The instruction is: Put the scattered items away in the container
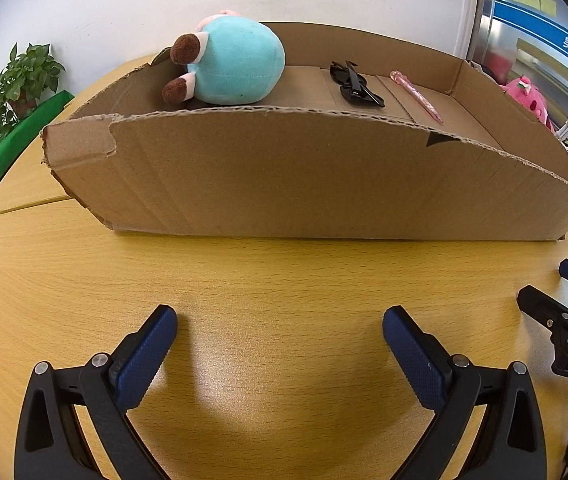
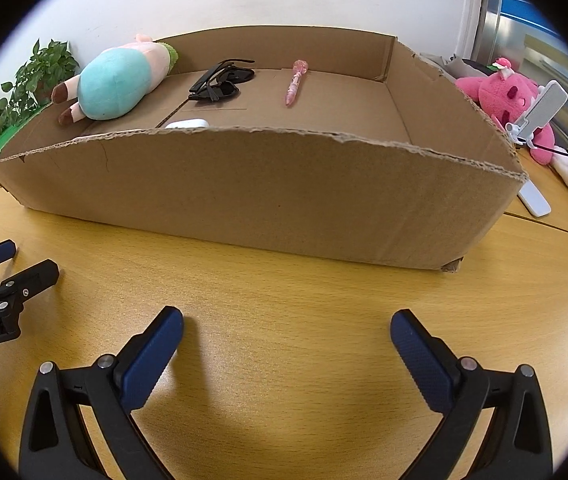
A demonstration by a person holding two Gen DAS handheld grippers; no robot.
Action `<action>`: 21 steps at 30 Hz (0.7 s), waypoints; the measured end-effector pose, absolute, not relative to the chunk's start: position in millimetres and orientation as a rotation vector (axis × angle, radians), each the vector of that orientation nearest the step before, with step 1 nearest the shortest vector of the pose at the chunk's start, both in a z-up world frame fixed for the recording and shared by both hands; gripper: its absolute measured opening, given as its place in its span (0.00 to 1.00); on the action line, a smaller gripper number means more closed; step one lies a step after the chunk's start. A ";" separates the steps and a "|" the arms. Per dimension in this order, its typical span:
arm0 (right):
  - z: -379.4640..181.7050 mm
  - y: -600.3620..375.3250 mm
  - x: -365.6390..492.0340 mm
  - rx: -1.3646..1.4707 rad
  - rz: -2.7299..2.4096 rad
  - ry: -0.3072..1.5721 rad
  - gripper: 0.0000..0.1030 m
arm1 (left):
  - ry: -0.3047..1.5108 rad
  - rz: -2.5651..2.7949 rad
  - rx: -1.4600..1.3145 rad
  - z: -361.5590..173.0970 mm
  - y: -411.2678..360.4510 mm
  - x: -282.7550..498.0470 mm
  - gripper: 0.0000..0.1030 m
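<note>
Claws come nearest: the left claw (image 1: 280, 330) and the right claw (image 2: 287, 332) both hang wide and empty over bare worktop (image 2: 284, 280), side by side in front of the cardboard box (image 2: 268, 196). Beyond its near wall, already inside, lie a white object (image 2: 187, 123) of uncertain kind, a teal plush (image 2: 114, 84), black sunglasses (image 2: 222, 80) and a pink pen (image 2: 296, 82) pointing front to back. Outside, past the box's right wall, sit a pink plush (image 2: 504, 100) and a flat white item (image 2: 534, 200), nearer the right claw, which seems better placed to fetch them.
</note>
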State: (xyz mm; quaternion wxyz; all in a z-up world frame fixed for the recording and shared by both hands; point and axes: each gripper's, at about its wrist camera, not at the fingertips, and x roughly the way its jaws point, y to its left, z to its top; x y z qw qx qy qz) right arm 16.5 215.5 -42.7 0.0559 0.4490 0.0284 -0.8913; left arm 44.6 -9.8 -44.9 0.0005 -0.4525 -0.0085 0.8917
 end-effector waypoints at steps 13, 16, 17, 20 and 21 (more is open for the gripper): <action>-43.7 215.6 16.5 1.362 -2.705 0.087 1.00 | -0.027 2.801 -1.421 -44.3 -9.7 44.0 1.00; -43.9 215.6 16.6 1.361 -2.706 0.087 1.00 | -0.027 2.801 -1.421 -44.3 -9.8 43.6 1.00; -44.0 215.7 16.6 1.361 -2.706 0.087 1.00 | -0.027 2.801 -1.420 -44.3 -9.8 43.4 1.00; -44.0 215.4 16.5 1.359 -2.707 0.087 1.00 | -0.027 2.801 -1.420 -44.2 -9.8 43.3 1.00; -44.0 215.4 16.5 1.359 -2.707 0.087 1.00 | -0.027 2.802 -1.420 -44.1 -9.8 43.4 1.00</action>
